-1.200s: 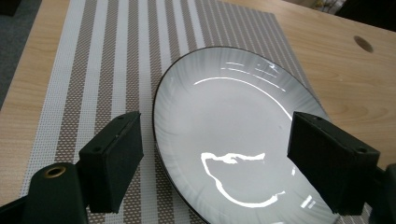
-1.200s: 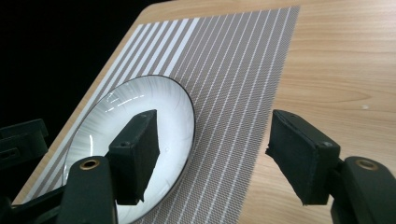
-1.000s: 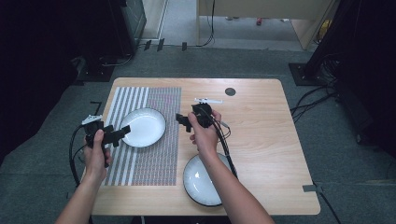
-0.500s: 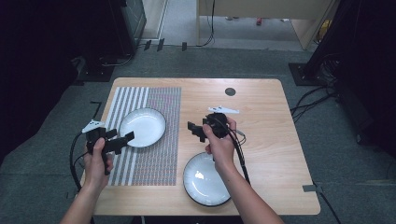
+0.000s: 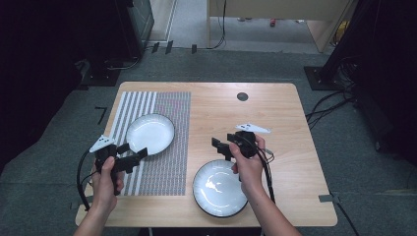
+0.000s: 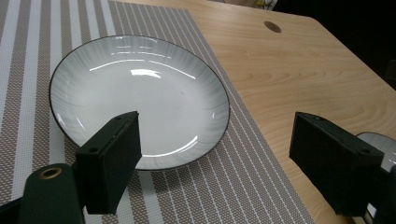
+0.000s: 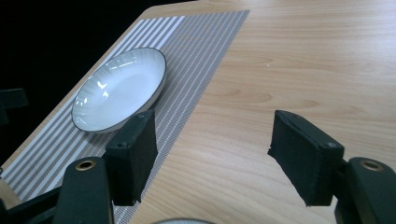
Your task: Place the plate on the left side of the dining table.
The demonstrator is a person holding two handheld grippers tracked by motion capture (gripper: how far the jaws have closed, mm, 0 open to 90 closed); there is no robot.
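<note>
Right hand-held gripper [image 5: 222, 146] newly nearer, wide open, empty.

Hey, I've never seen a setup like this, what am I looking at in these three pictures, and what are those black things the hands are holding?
A person stands at a wooden table, holding a hand-operated gripper in each hand: black tools with two jaws that pinch. The high view looks down from above; the left gripper is on the left, the right gripper near the middle. The other two pictures come from small cameras riding on each gripper, looking out along its own jaws. On the table lie a striped placemat with a white plate on it, and a second plate on bare wood near the person. Both grippers are open and hold nothing.
</note>
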